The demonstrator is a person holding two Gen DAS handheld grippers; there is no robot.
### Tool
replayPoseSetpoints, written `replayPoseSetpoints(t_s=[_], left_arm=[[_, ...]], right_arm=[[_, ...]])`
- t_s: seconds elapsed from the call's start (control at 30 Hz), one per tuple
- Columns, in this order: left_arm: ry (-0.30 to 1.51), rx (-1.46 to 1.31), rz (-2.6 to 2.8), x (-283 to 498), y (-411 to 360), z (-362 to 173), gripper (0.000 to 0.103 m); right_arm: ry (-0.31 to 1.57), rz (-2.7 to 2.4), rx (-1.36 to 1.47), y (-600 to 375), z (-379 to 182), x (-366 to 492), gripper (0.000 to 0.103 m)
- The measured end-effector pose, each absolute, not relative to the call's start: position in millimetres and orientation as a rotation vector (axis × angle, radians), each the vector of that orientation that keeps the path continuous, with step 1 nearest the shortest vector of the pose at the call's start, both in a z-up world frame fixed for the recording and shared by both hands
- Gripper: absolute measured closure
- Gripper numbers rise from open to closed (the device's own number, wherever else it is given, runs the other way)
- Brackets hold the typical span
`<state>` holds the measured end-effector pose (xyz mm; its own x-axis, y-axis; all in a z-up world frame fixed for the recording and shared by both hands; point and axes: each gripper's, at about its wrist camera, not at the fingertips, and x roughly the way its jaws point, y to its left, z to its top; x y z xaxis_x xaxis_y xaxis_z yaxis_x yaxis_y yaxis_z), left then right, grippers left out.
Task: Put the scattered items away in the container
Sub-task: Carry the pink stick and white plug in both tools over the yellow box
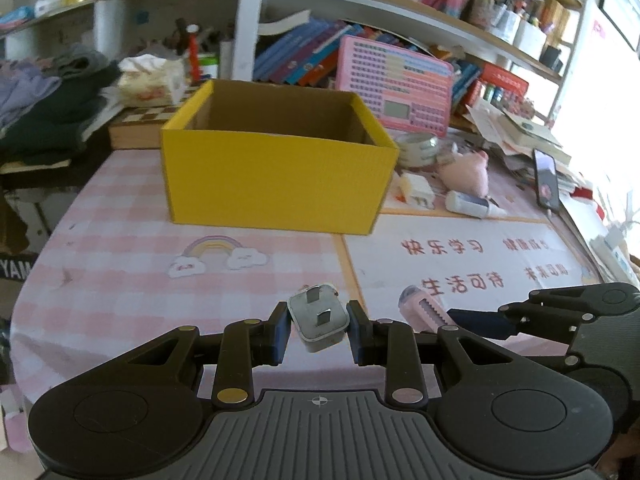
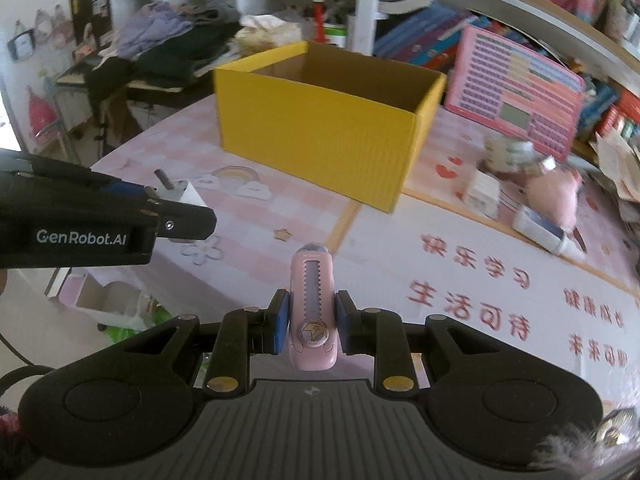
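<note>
A yellow cardboard box stands open on the pink checked table, also in the right wrist view. My left gripper is shut on a white plug adapter, prongs facing up, held above the table short of the box. My right gripper is shut on a pink utility knife, seen in the left wrist view to the right of the left gripper. The left gripper with the adapter shows at the left of the right wrist view. Right of the box lie a white charger, a glue bottle and a pink plush toy.
A pink keyboard toy leans behind the box. A tape roll, a phone and paper stacks lie at the right. Clothes and a chessboard box sit at the left. Shelves of books stand behind.
</note>
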<state>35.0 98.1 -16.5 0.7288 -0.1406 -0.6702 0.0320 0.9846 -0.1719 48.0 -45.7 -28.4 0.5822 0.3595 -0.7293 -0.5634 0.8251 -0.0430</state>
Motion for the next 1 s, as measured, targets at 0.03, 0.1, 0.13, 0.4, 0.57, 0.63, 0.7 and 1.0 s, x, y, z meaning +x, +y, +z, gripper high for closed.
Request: replayPoseSetpoints(t_s=[0.03, 0.1, 0.13, 0.4, 0.57, 0.63, 0.7, 1.0], left_arm=[[0.745, -0.157, -0.089, 34.0, 101.4, -16.6, 0.075], [0.737, -0.166, -0.076, 32.5, 107.9, -16.4, 0.075], [0.733, -0.169, -0.069, 32.2, 111.1, -15.9, 0.075], [0.715, -0.180, -0.028, 36.1, 126.9, -14.8, 0.075], [0.696, -0.185, -0.014, 43.1, 131.3, -11.8, 0.075], [0.672, -0.185, -0.004, 47.8, 134.0, -7.2, 0.075], [0.644, -0.172, 0.005, 54.6, 136.0, -0.2, 0.075], [0.532, -0.071, -0.029, 116.6, 132.4, 40.6, 0.075]], right_arm=[[0.779, 0.556, -0.292, -41.3, -28.6, 47.5, 0.080], [0.776, 0.574, -0.306, -33.6, -28.2, 48.4, 0.080], [0.773, 0.581, -0.312, -30.0, -27.7, 49.4, 0.080], [0.745, 0.624, -0.339, -11.0, -24.3, 60.0, 0.080], [0.700, 0.640, -0.348, -5.8, -20.3, 67.8, 0.080], [0.666, 0.646, -0.346, -6.0, -15.4, 73.8, 0.080], [0.629, 0.646, -0.331, -7.2, -8.2, 83.9, 0.080], [0.501, 0.646, -0.298, -12.8, 35.2, 150.2, 0.080]])
